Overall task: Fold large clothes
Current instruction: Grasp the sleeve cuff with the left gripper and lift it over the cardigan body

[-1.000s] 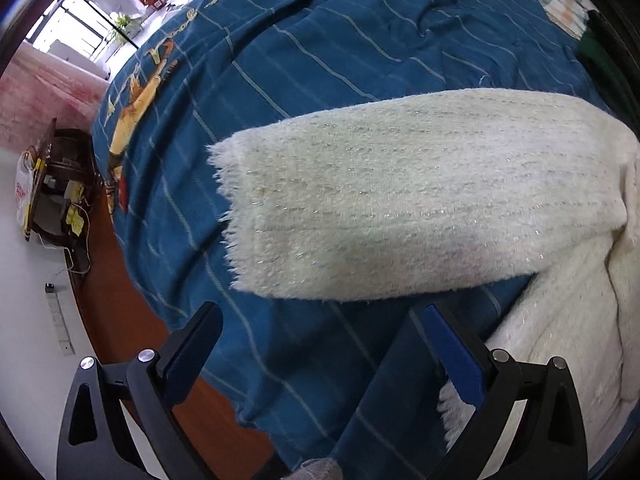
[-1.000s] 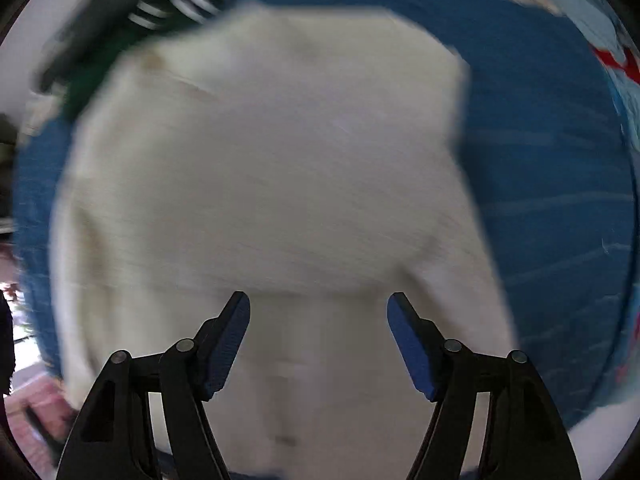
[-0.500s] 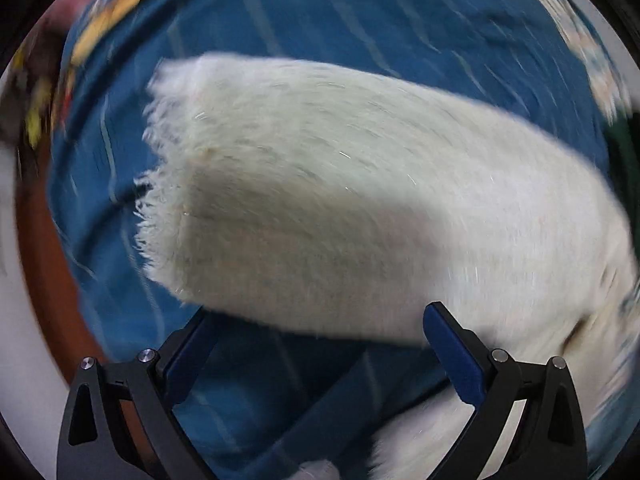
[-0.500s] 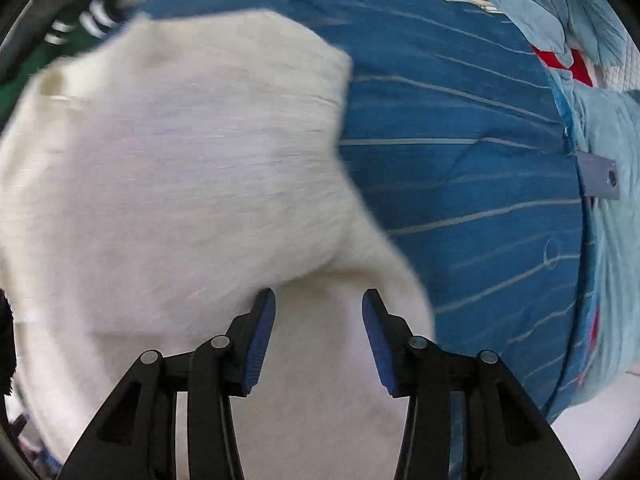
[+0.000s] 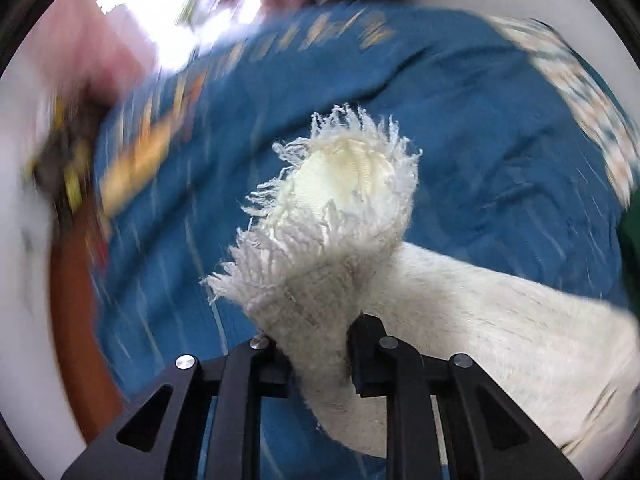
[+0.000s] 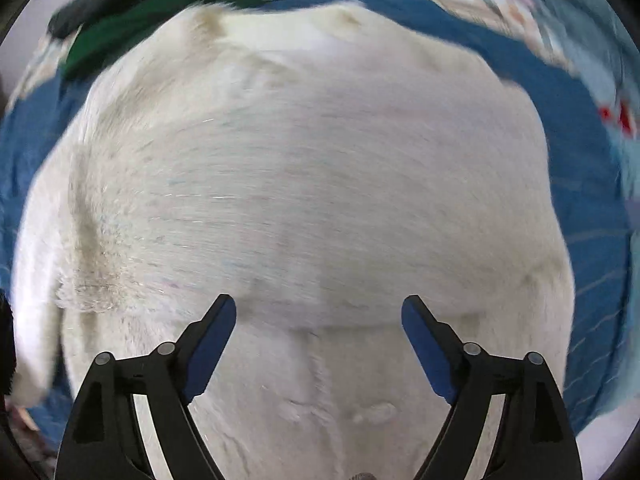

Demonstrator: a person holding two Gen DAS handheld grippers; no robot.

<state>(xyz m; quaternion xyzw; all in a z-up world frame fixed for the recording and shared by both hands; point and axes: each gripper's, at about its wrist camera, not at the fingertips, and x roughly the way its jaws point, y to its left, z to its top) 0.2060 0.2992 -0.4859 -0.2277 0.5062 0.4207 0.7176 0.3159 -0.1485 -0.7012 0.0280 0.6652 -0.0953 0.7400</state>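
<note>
I take the blue striped bedspread (image 5: 480,128) as my landmark. On my left, the left gripper (image 5: 316,332) is clamped narrow on the fringed sleeve cuff (image 5: 332,216) of the cream knitted sweater (image 5: 500,328), and the cuff stands lifted above the bedspread, its open end facing away from the camera with loose yarn tufts around the rim. The rest of that sleeve trails to the right and lies on the bedspread. Beyond the bedspread's left edge I see brown floor (image 5: 70,320), heavily blurred. On my right, the right gripper (image 6: 319,308) is spread wide, holding nothing, its blue pads (image 6: 212,340) hovering over the sweater's body (image 6: 312,184), which lies spread across the bedspread (image 6: 576,168). At the far edge of the bedspread, just beyond the sweater, sits a dark green garment with white stripes (image 6: 168,0); whether it touches the sweater I cannot tell through the blur.
</note>
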